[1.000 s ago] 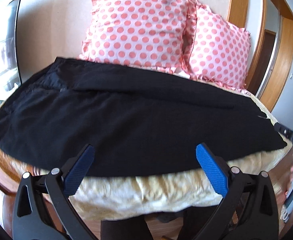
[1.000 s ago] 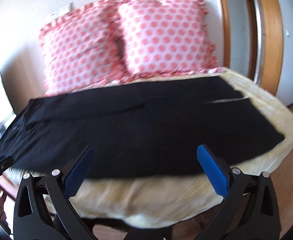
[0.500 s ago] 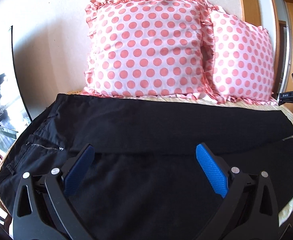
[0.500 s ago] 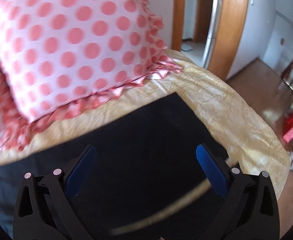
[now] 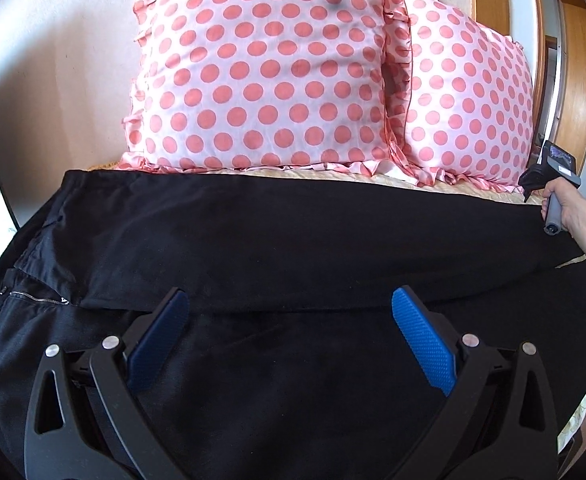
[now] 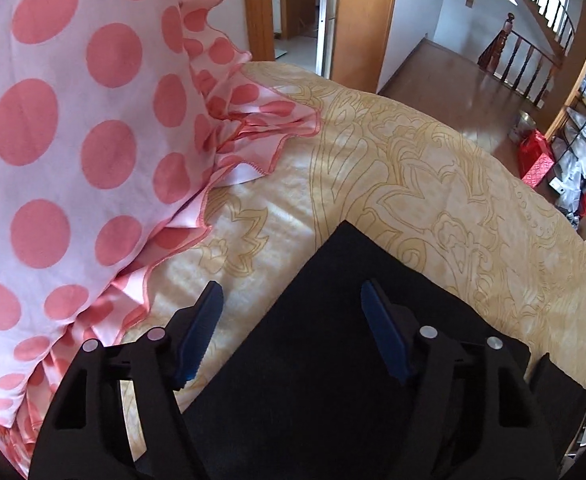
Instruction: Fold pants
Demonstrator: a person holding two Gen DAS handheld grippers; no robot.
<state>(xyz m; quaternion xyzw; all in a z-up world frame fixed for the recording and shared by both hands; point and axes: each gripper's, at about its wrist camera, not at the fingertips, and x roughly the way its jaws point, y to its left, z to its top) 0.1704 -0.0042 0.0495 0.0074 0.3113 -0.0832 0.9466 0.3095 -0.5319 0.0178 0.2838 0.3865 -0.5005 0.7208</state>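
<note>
- Black fabric pants fill the lower frame, lying flat.
- Left gripper hovers released.
- Right gripper is closing over the hem corner, nothing clamped.

Bed w/ yellow patterned cover; black pants flat on it, 2 polka-dot pillows behind.

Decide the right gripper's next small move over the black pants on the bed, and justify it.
Probably lower the right gripper and finish closing on the black pants at the hem corner: its jaws are closing, straddling that corner's edge on the yellow bedspread, not yet pinching it.
</note>
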